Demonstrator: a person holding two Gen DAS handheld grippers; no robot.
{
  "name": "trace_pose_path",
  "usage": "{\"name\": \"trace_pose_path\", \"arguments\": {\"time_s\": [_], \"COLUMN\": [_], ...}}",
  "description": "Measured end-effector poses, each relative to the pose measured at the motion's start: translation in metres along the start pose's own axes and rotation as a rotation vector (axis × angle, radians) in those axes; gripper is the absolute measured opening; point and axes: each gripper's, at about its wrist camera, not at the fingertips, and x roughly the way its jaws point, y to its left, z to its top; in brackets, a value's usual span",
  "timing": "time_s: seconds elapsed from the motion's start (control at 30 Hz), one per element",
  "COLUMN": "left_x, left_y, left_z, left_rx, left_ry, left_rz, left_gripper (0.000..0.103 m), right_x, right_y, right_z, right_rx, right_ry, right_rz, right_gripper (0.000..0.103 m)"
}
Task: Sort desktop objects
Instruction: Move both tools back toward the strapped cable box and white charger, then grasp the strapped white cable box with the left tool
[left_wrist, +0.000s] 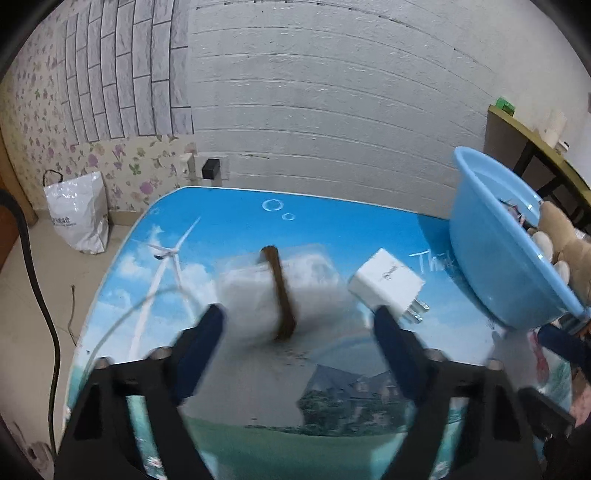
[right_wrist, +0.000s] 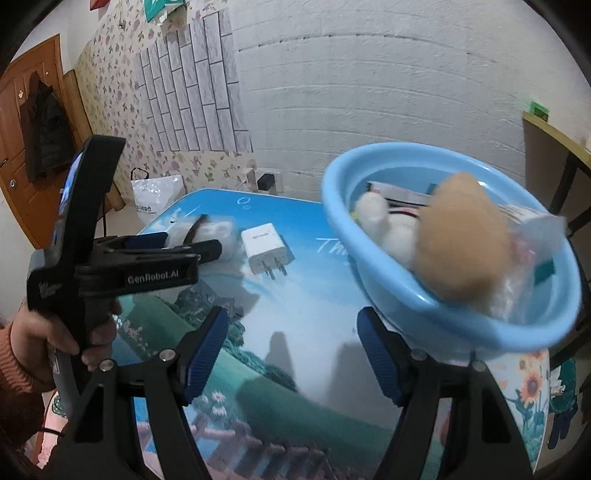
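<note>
The white charger (left_wrist: 388, 286) lies flat on the tabletop (left_wrist: 236, 229), a sheet printed with sky, a wind turbine and green hills, its two metal prongs pointing toward the near edge. Just left of the charger sits a blurred clear packet of white stuff with a brown band (left_wrist: 280, 295) across it. Right of the charger stands a light blue basin (right_wrist: 436, 310), tilted, with a tan and white plush toy (right_wrist: 461, 251) and some wrapped packets inside.

The left tool (left_wrist: 299, 317) hangs over the banded packet with its jaws partly open; the packet lies between the blue pads, but blur hides whether they press on it. From the right wrist view a hand (right_wrist: 55, 332) in a rust-coloured sleeve holds that tool's grip, left of the charger.

The right tool (right_wrist: 291, 328) is nearer than the charger, jaws apart with only bare tabletop between them; its right finger sits against the basin's lower wall.

Beyond the charger, past the far edge, a white shopping bag (left_wrist: 79, 214) stands on the floor by the flowered wall.
</note>
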Motion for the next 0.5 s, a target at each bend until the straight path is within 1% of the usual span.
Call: {"name": "trace_pose_path", "arguments": {"time_s": [0.1, 0.23, 0.33, 0.4, 0.5], "left_x": [0.004, 0.007, 0.004, 0.004, 0.006], "left_y": [0.011, 0.023, 0.031, 0.033, 0.035], "left_z": [0.0, 0.001, 0.002, 0.002, 0.004], "left_rx": [-0.017, -0.055, -0.067, -0.047, -0.002], "left_ry": [0.024, 0.049, 0.04, 0.035, 0.05], "left_rz": [-0.013, -0.037, -0.053, -0.042, -0.058], "left_gripper": [0.059, 0.059, 0.064, 0.072, 0.076], "right_x": [0.017, 0.042, 0.059, 0.069, 0.083], "right_y": [0.006, 0.017, 0.023, 0.024, 0.029], "right_z": [0.011, 0.022, 0.028, 0.033, 0.041], "right_rx": [-0.016, -0.038, -0.046, -0.034, -0.026], "right_ry": [0.049, 0.112, 0.148, 0.171, 0.206], "right_rz": [0.013, 0.006, -0.016, -0.023, -0.03], "right_gripper": [0.073, 0.073, 0.073, 0.073, 0.072]}}
